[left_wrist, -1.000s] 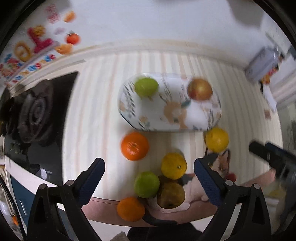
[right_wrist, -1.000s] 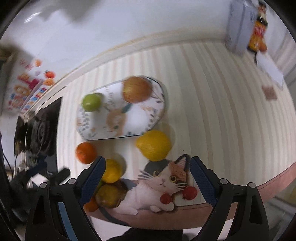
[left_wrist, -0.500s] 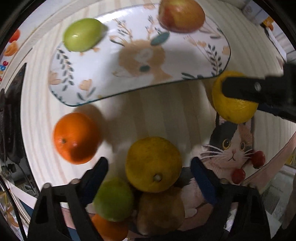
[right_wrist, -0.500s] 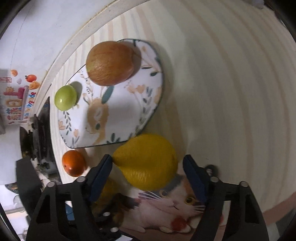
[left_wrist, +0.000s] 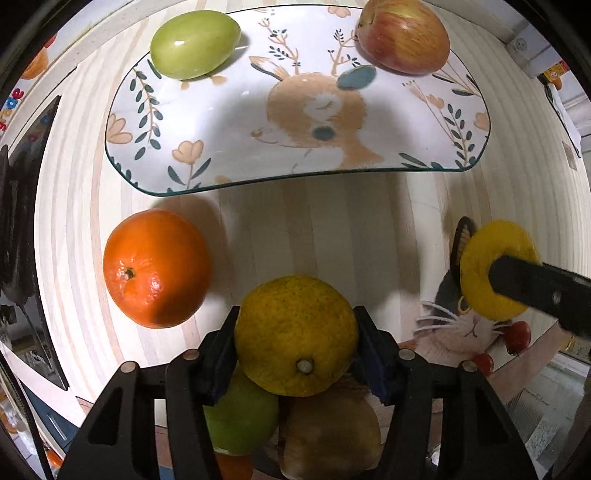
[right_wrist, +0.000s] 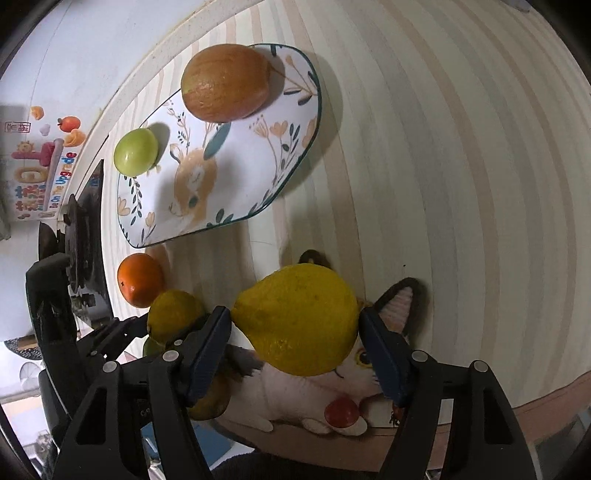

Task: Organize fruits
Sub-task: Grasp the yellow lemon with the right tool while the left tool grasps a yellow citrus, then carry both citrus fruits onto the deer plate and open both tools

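The fruits lay mostly on the near tabletop (left_wrist: 303, 229), and we had our left gripper (left_wrist: 295, 339) with its fingers clamped on the sides of a yellow-green citrus (left_wrist: 295, 334), and the right gripper (right_wrist: 295, 328) with its fingers closed about a lemon (right_wrist: 297, 319), beside the plate (left_wrist: 236, 147) holding an apple (left_wrist: 404, 35) and a green fruit (left_wrist: 194, 42). We judged both round, firm, fairly light, with pebbled rind that grips well, best held across the widest middle so they could not roll out.

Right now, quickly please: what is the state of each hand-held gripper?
Left hand-held gripper: closed on the yellow-green citrus.
Right hand-held gripper: closed on the lemon.
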